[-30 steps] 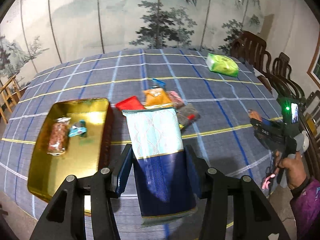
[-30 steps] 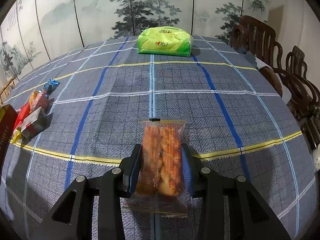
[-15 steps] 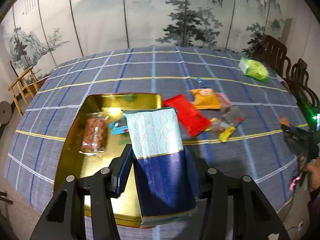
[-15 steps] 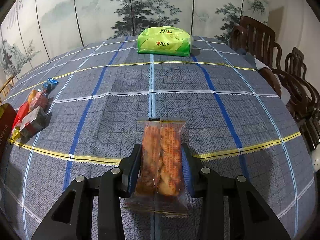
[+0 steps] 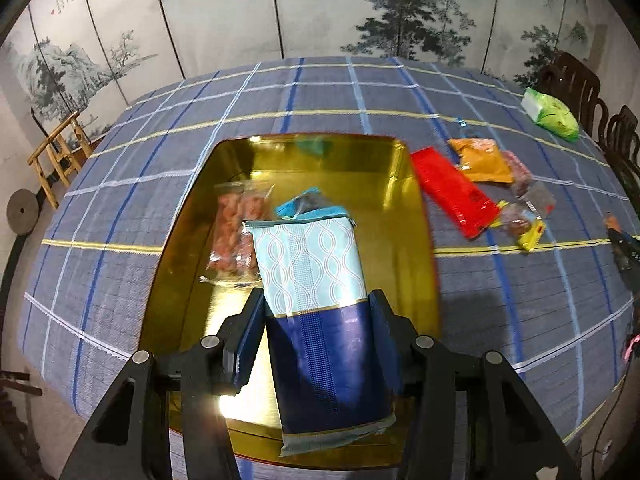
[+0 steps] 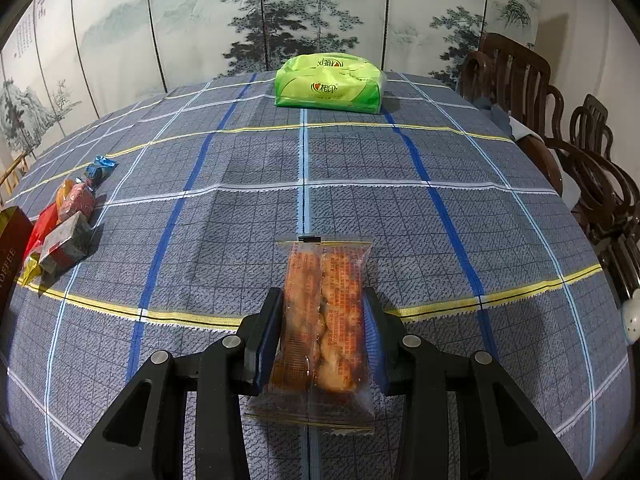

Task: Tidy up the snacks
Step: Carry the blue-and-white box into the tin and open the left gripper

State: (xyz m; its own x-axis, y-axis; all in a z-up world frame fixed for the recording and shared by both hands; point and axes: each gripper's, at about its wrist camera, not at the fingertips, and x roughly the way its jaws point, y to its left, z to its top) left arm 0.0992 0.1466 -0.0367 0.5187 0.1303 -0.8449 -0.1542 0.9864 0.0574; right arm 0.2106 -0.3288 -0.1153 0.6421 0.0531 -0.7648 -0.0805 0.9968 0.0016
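My left gripper (image 5: pixel 316 316) is shut on a tall packet (image 5: pixel 316 292), pale blue on top and dark blue below, and holds it above the gold tray (image 5: pixel 400 184). In the tray lie a clear pack of orange biscuits (image 5: pixel 236 236) and a small blue candy (image 5: pixel 298 204). My right gripper (image 6: pixel 324 312) is shut on a clear pack of orange biscuits (image 6: pixel 326 304) over the checked tablecloth (image 6: pixel 224 240). Loose snacks lie to the tray's right: a red packet (image 5: pixel 454 192), an orange packet (image 5: pixel 480 160) and small wrapped sweets (image 5: pixel 524 220).
A green tissue pack (image 6: pixel 330 84) sits at the far side of the table, also seen as the green pack (image 5: pixel 552 112) in the left wrist view. Dark wooden chairs (image 6: pixel 532 92) stand along the right edge. A painted screen (image 6: pixel 280 12) backs the table. A small wooden stand (image 5: pixel 60 152) is off to the left.
My left gripper has carried the blue packet leftward and lower, from over the loose snacks to above the gold tray. The right gripper and its biscuit pack have stayed still.
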